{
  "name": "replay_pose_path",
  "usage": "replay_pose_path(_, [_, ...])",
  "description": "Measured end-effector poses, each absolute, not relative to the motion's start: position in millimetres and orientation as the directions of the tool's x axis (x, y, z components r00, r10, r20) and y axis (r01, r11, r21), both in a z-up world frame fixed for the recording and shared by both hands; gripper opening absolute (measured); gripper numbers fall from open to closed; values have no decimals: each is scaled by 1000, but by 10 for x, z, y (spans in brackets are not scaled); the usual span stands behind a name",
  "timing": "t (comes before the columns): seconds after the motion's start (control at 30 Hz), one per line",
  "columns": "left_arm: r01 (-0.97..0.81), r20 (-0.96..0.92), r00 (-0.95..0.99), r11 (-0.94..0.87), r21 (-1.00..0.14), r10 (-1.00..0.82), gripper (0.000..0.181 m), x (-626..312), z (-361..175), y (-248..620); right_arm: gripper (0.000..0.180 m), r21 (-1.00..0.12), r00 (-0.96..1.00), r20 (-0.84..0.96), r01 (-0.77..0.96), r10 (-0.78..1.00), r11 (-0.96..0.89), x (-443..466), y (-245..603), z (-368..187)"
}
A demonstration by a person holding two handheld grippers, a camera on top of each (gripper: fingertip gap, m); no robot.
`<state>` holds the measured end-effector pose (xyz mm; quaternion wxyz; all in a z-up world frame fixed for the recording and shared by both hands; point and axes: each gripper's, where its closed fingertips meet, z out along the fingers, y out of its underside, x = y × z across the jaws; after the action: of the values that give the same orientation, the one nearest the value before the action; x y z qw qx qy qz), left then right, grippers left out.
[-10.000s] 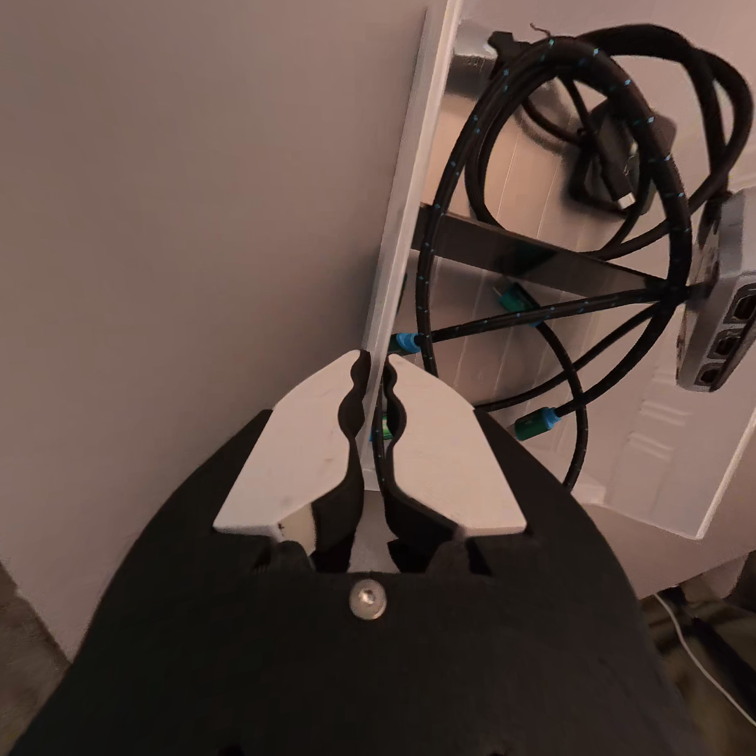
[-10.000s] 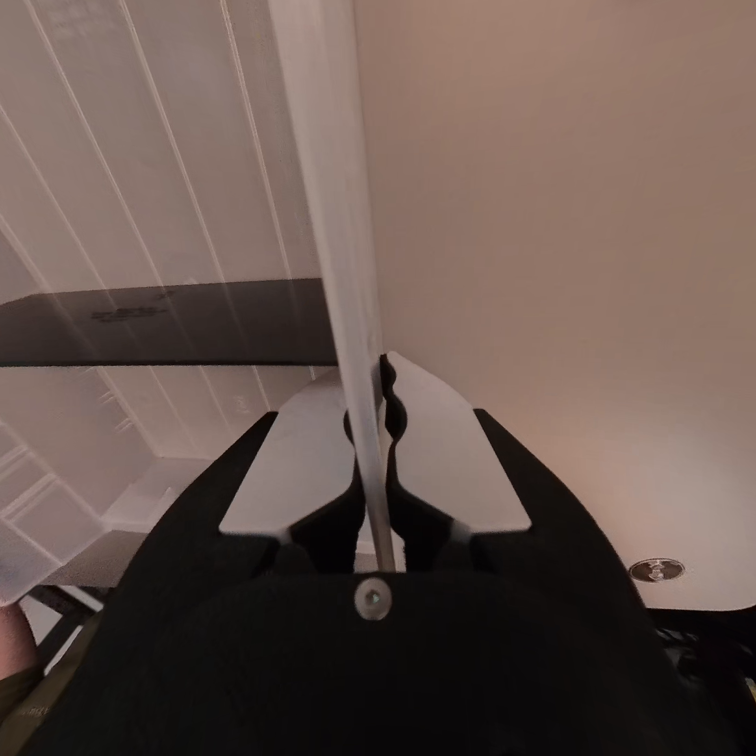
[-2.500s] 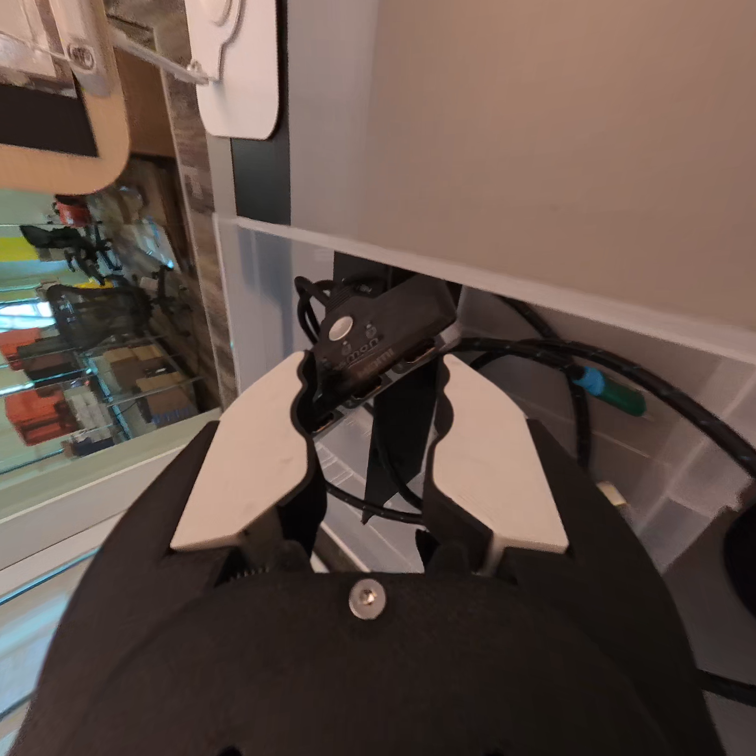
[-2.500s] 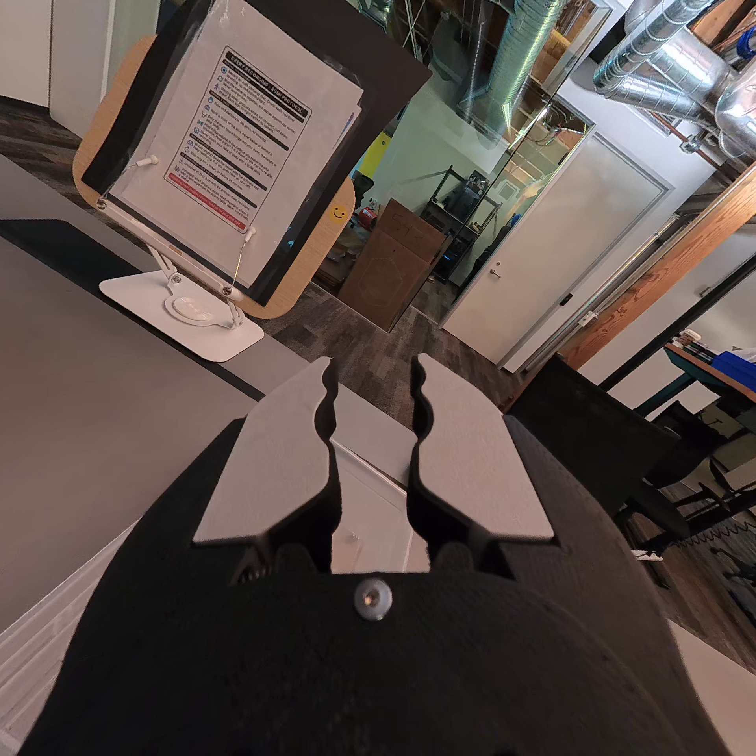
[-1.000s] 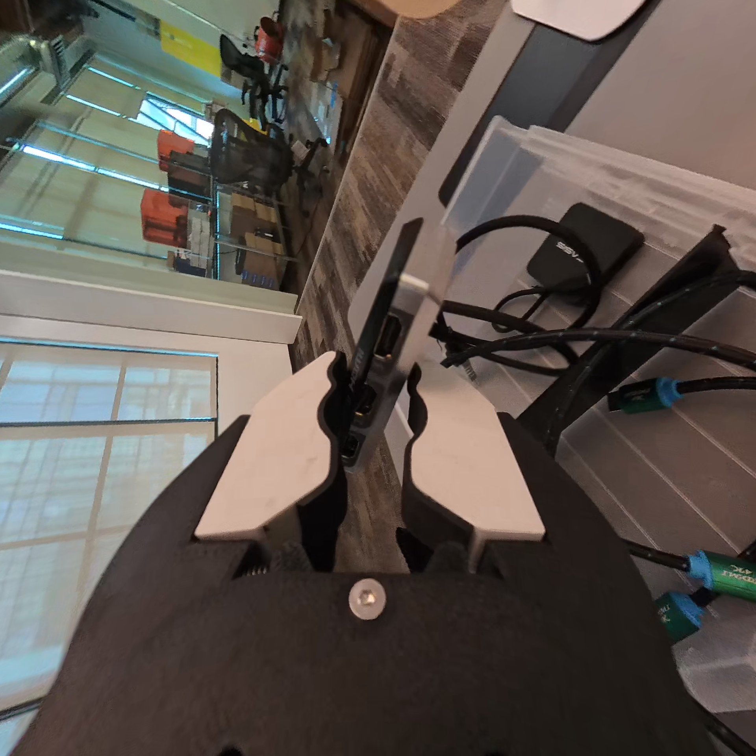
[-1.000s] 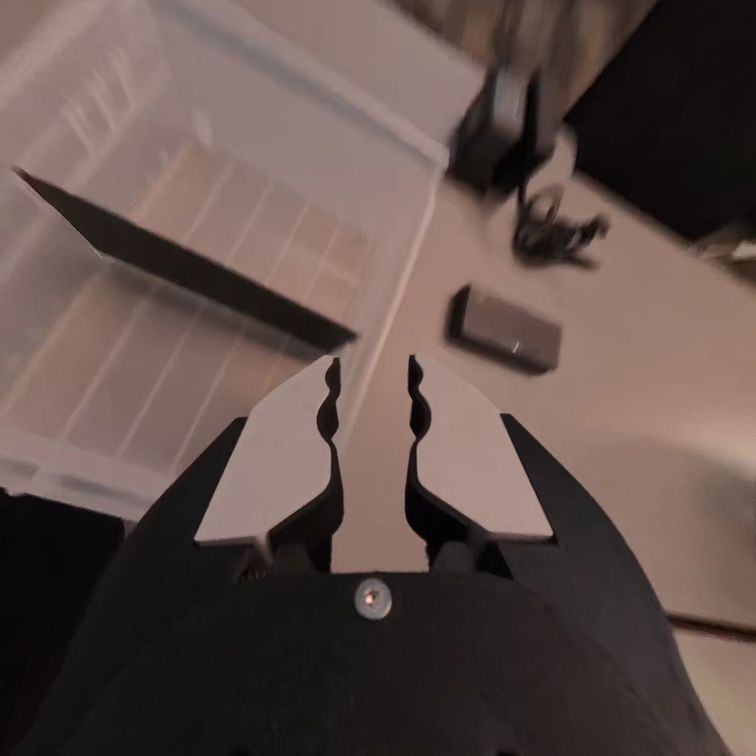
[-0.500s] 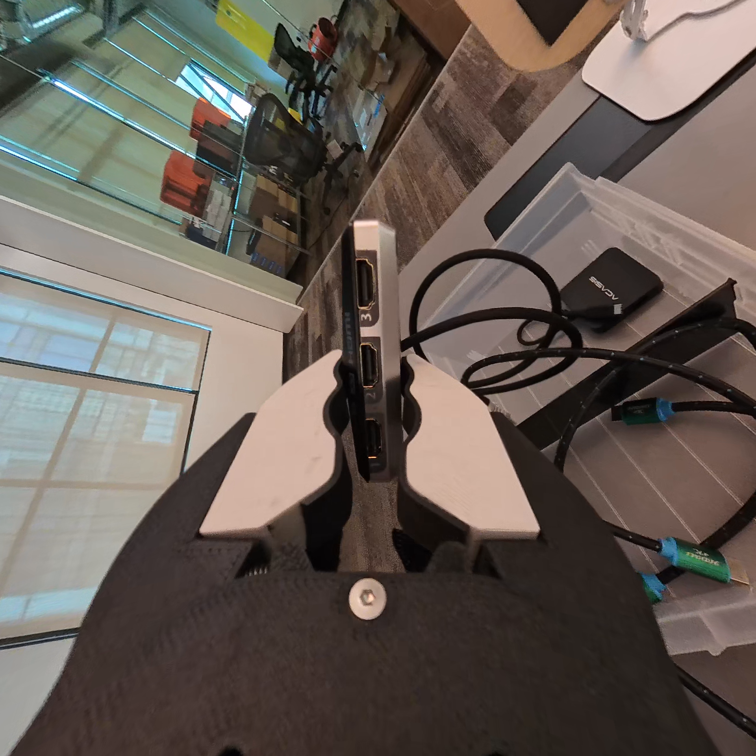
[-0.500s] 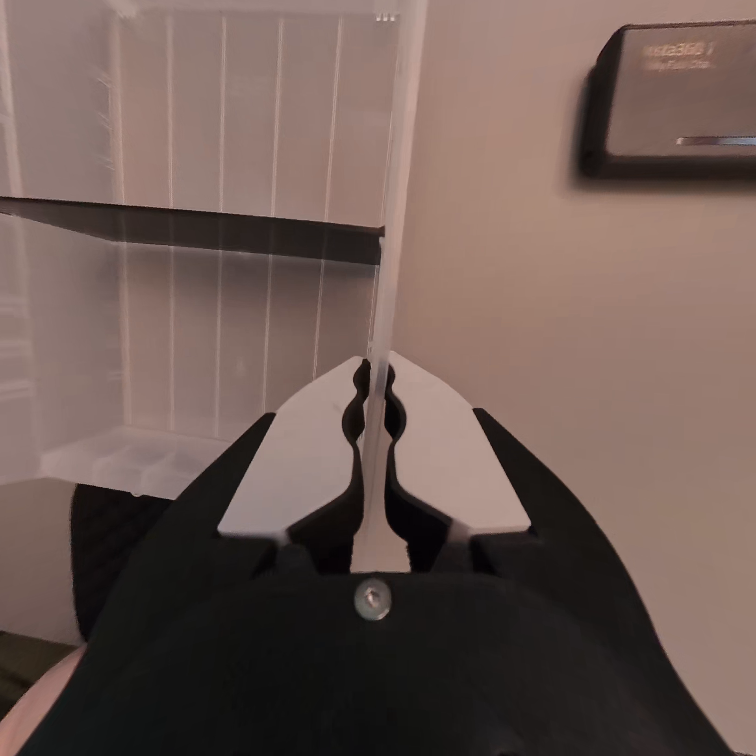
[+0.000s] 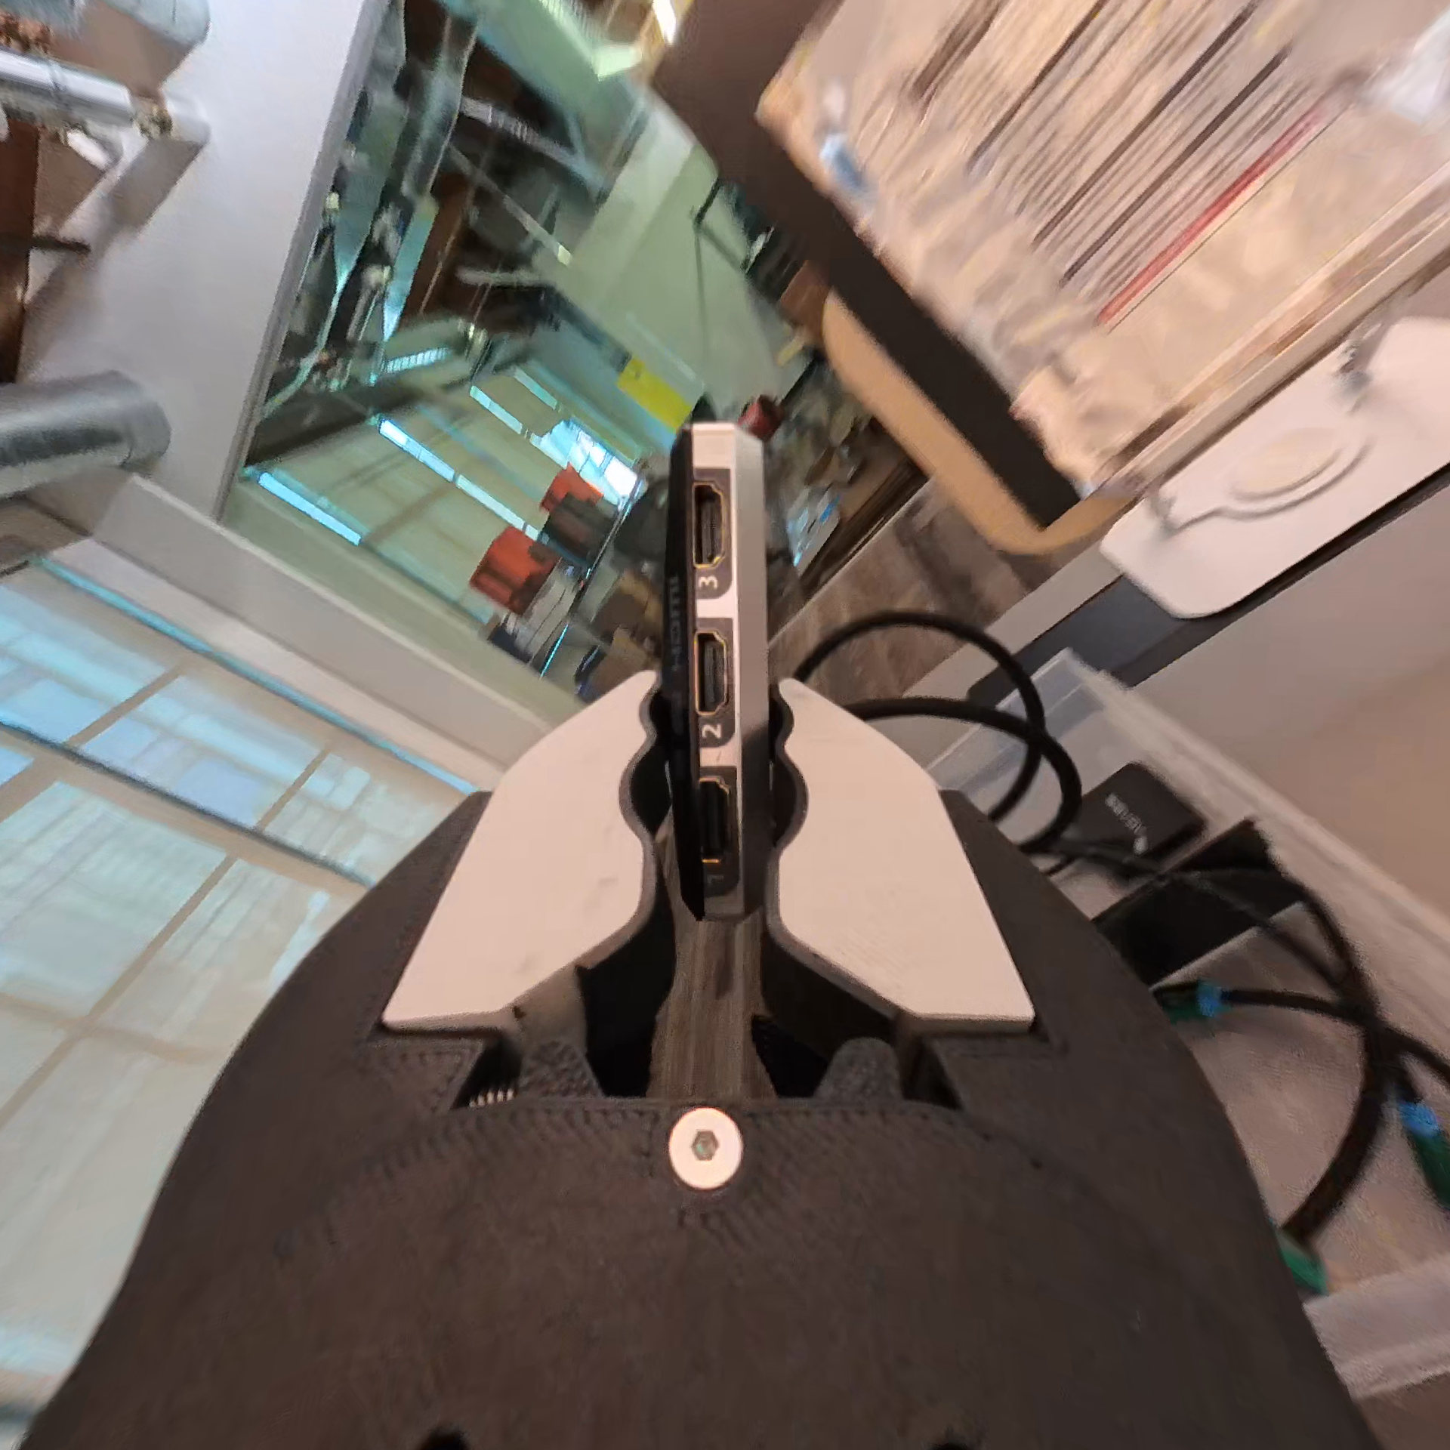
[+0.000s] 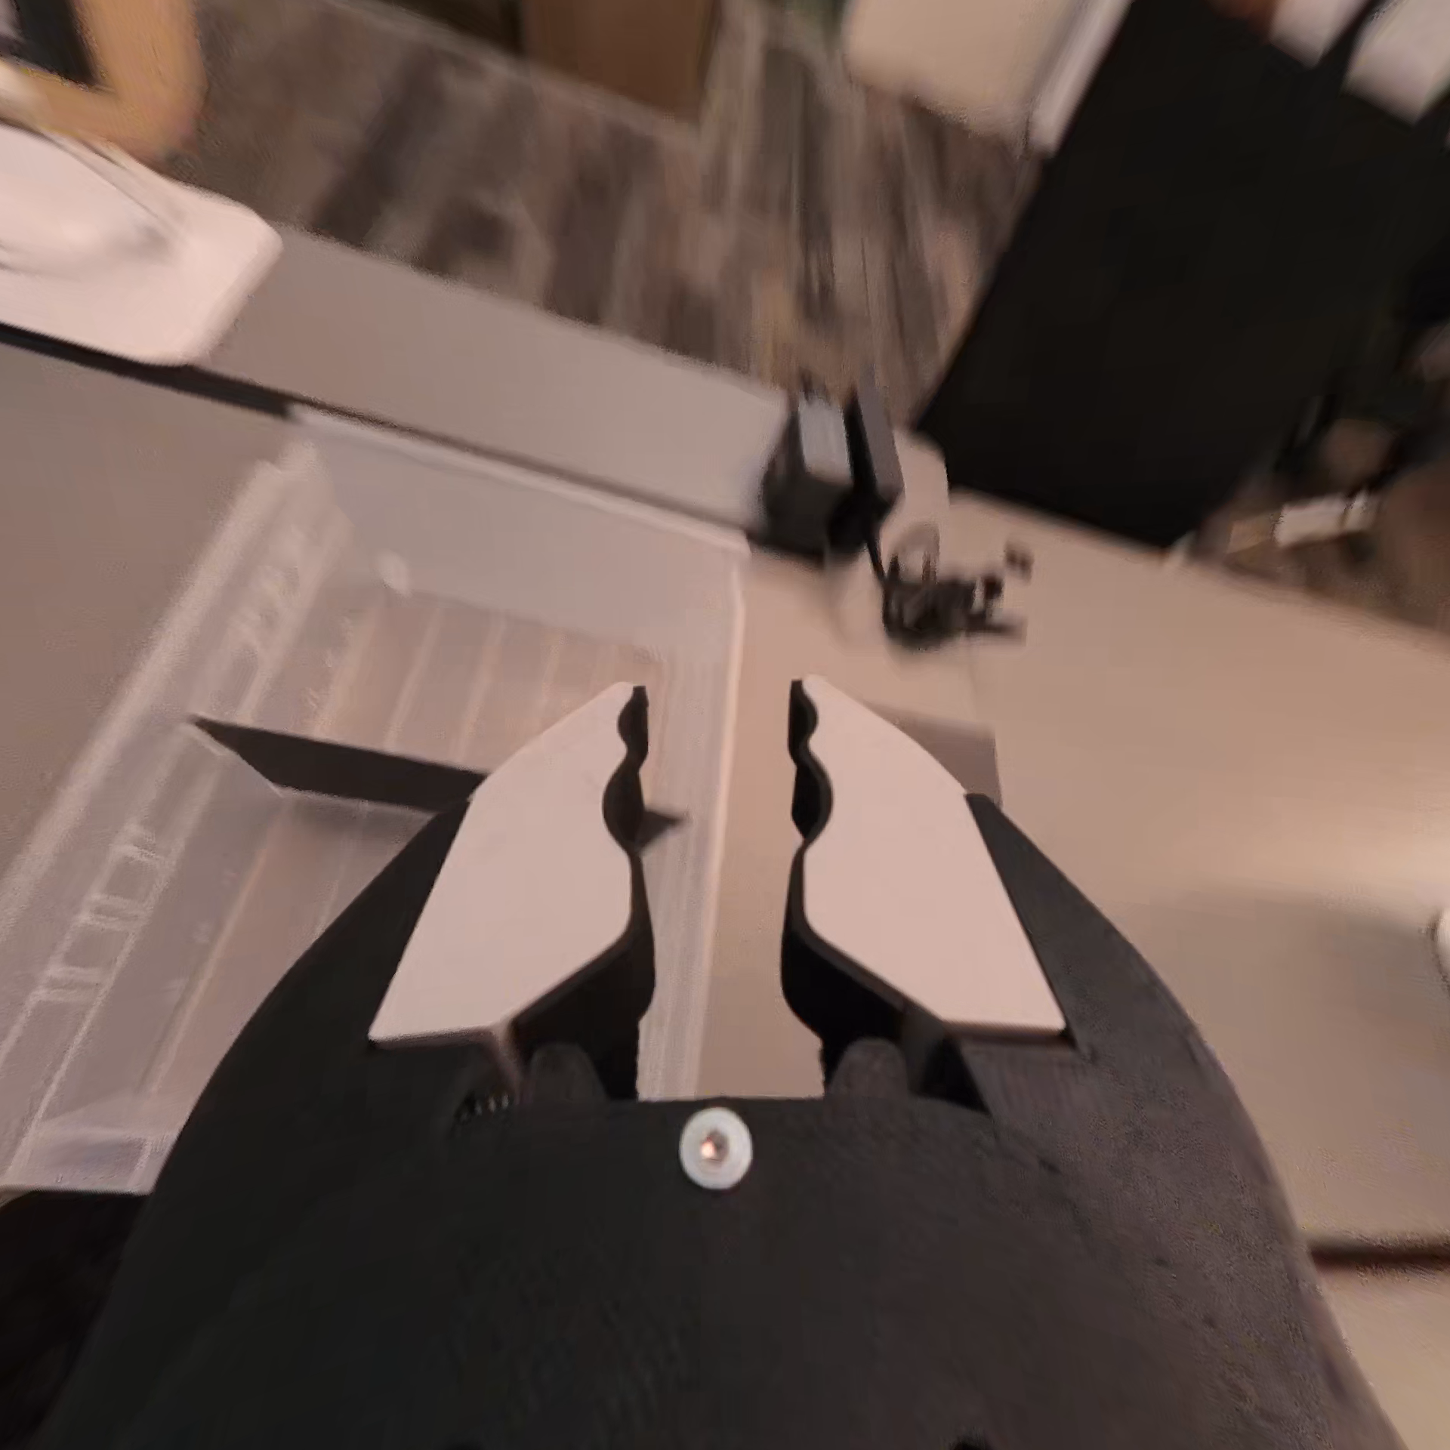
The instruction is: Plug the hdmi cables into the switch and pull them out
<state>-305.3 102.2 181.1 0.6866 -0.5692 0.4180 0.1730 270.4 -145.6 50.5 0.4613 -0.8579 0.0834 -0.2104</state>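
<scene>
My left gripper (image 9: 714,694) is shut on the HDMI switch (image 9: 718,651), a flat grey and black box held on edge in the air. Its row of three empty ports faces the camera. Black braided HDMI cables (image 9: 1287,1012) with green and blue plugs (image 9: 1424,1142) lie in a clear plastic bin (image 9: 1028,730) at the right of the left wrist view. My right gripper (image 10: 718,694) is open and empty above the right wall of the clear bin (image 10: 726,628). The right wrist view is blurred by motion.
A small black box (image 9: 1134,808) lies in the bin's far corner. A black divider (image 10: 329,765) crosses the bin. A stand with a printed sheet (image 9: 1177,196) is behind the bin. A dark device and tangled cord (image 10: 934,596) lie on the beige table (image 10: 1216,745).
My right gripper let go of the bin's wall, opened and lifted away. My left gripper lifted the switch higher and tilted up, still shut on it.
</scene>
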Motion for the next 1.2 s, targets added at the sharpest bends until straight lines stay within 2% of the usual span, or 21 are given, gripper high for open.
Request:
replay_pose_path(0.1, [-632, -754, 586, 416, -654, -297, 20, -2670, 1897, 779, 37, -845, 865, 459, 355, -202, -401, 2128, -1124, 987])
replay_pose_path(0.17, [-583, -749, 545, 472, -662, -377, 20, -2389, 1864, 587, 37, -828, 842, 530, 486, -103, -280, 1624, -887, 1193])
replay_pose_path(0.33, [-524, -751, 300, 556, -645, -588, 22, -1613, 1409, 183, 42, -801, 746, 583, 593, 323, 76, 97, -507, 1261])
replay_pose_path(0.43, [-562, -752, 139, 574, -596, -644, 22, -1219, 911, 187, 47, -757, 625, 635, 621, 453, 205, -439, -414, 1054])
replay_pose_path(0.63, [-544, -762, -137, 691, -476, -633, 21, -832, 86, 143, 56, -664, 495, 666, 734, 558, 142, -687, -19, 293])
replay_pose_path(0.7, [-514, -741, -197, 711, -480, -642, 21, -807, -30, 54, 44, -633, 465, 682, 762, 564, 137, -709, 61, 140])
replay_pose_path(0.77, [-507, -708, -227, 702, -500, -668, 22, -813, -102, 15, 22, -616, 401, 643, 777, 653, 129, -784, 11, -49])
replay_pose_path(0.87, [-528, -665, -211, 656, -539, -717, 25, -881, -129, 100, 21, -607, 396, 630, 787, 668, 106, -781, 48, -139])
replay_pose_path(0.97, [-635, -642, -103, 547, -545, -760, 53, -1197, 30, 469, 20, -621, 439, 612, 782, 658, 56, -700, 135, -201])
replay_pose_path(1.0, [-678, -628, -35, 480, -557, -777, 52, -1386, 121, 641, 21, -622, 451, 608, 782, 654, 38, -672, 164, -229])
replay_pose_path(1.1, [-792, -577, 230, 193, -579, -783, 63, -2219, 310, 1215, 21, -536, 415, 644, 844, 642, -8, -573, 224, -390])
replay_pose_path(1.17, [-837, -494, 397, -85, -540, -773, 70, -2912, 177, 1480, 21, -480, 383, 667, 877, 639, -25, -544, 258, -488])
replay_pose_path(1.2, [-837, -438, 467, -223, -501, -768, 80, -3236, 43, 1538, 21, -465, 379, 670, 885, 639, -38, -536, 277, -532])
